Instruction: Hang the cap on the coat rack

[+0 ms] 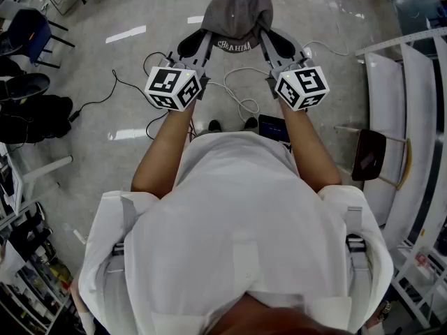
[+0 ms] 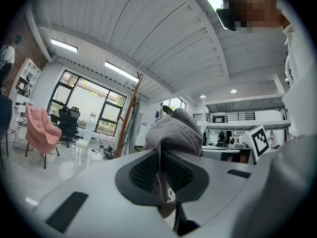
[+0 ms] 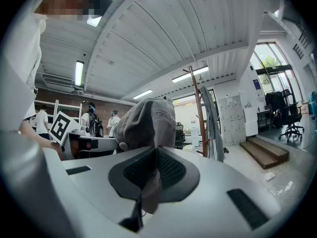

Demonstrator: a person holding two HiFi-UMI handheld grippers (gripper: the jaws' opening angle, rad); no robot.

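A grey cap [image 1: 237,12] with white lettering on its band hangs between my two grippers, held up in front of me. My left gripper [image 1: 198,46] is shut on the cap's left edge, and in the left gripper view the grey fabric [image 2: 174,131] is pinched between the jaws. My right gripper [image 1: 274,45] is shut on the cap's right edge, the cloth [image 3: 147,125] bulging above its jaws. A brown wooden coat rack [image 3: 198,108] stands ahead at some distance, with grey clothing hanging on it; the coat rack [image 2: 129,114] also shows in the left gripper view.
Cables [image 1: 241,103] trail on the shiny floor below. A wooden chair [image 1: 374,155] and white railing [image 1: 408,103] are at the right, dark chairs [image 1: 28,33] at the left. A pink-draped chair [image 2: 42,133] and office chairs [image 3: 285,110] stand around. People [image 3: 91,118] work at a desk.
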